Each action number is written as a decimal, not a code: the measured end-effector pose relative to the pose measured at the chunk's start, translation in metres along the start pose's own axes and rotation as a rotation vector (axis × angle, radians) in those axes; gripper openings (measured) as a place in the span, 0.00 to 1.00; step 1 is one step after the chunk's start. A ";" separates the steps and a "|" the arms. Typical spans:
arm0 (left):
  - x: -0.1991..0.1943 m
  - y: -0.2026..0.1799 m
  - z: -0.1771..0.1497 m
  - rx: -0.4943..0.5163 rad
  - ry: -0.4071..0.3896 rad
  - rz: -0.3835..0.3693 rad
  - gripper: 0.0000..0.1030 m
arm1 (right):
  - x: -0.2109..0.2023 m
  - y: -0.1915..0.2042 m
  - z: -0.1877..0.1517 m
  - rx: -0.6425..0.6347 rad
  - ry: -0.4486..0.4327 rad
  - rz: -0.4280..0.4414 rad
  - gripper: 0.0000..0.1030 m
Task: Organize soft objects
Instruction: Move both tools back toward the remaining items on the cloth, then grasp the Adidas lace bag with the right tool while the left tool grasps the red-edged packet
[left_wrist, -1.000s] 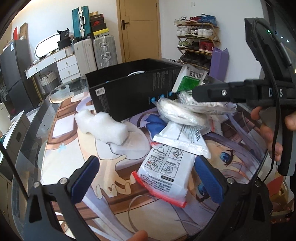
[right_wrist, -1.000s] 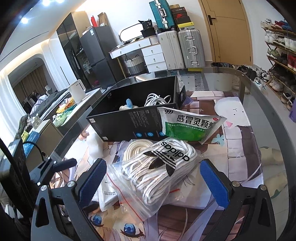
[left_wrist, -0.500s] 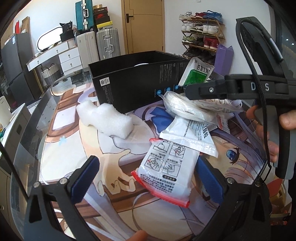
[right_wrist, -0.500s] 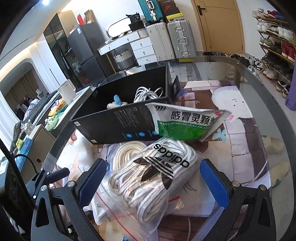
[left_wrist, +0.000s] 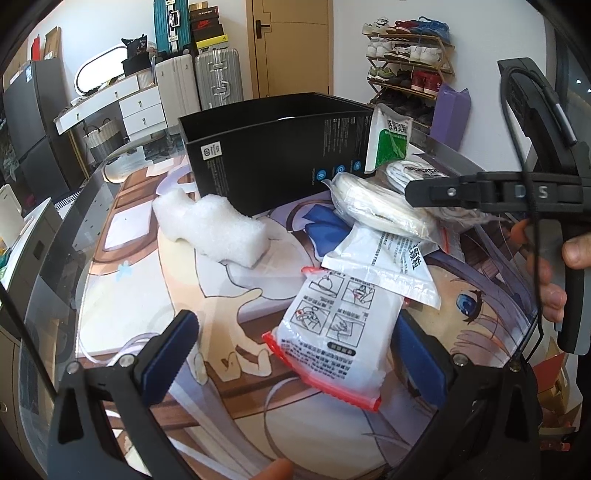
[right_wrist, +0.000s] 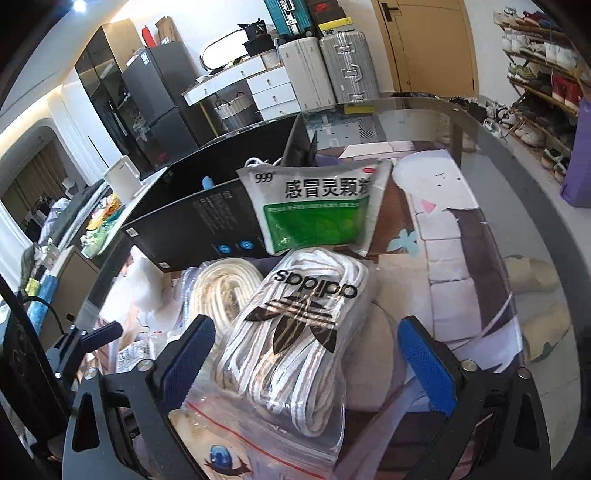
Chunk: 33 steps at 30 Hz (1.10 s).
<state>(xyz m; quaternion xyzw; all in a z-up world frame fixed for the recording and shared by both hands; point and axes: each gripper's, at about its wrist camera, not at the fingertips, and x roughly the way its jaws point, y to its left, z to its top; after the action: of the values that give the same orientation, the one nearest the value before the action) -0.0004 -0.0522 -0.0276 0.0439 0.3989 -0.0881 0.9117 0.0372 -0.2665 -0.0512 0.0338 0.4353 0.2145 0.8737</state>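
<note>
In the right wrist view a clear zip bag of white laces (right_wrist: 295, 332) with a black trefoil logo lies between the blue pads of my right gripper (right_wrist: 306, 362). Its jaws are closing, and the right pad still stands clear of the bag. A cream rope coil (right_wrist: 221, 288) lies beside the bag, and a green and white pouch (right_wrist: 317, 210) leans on the black box (right_wrist: 192, 229). My left gripper (left_wrist: 295, 354) is open around a white pouch with a red zip edge (left_wrist: 332, 332) without pressing it. A white foam block (left_wrist: 214, 229) lies near the box (left_wrist: 277, 147).
The glass table carries a printed mat (left_wrist: 147, 280). A flat white packet (left_wrist: 384, 258) lies under the rope bag (left_wrist: 376, 210). The box holds white cable (right_wrist: 258, 162). Suitcases (left_wrist: 218, 77), drawers and a shoe rack (left_wrist: 406, 62) stand behind. A hand (left_wrist: 554, 280) holds the right gripper.
My right gripper has come down closer over the lace bag, and its jaws have narrowed a little. The left gripper has stayed about where it was.
</note>
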 end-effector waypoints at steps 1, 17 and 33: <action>0.000 0.000 0.000 0.001 -0.001 0.001 1.00 | 0.000 0.000 0.000 -0.002 -0.001 -0.010 0.85; 0.002 0.005 -0.003 -0.035 0.003 -0.008 1.00 | -0.012 -0.004 -0.004 -0.052 -0.038 0.005 0.42; -0.005 -0.001 -0.005 -0.012 -0.018 -0.036 0.85 | -0.062 0.005 0.002 -0.112 -0.183 0.140 0.41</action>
<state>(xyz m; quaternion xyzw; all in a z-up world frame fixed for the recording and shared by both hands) -0.0079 -0.0516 -0.0274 0.0306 0.3920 -0.1026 0.9137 0.0043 -0.2871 -0.0026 0.0347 0.3376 0.2948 0.8932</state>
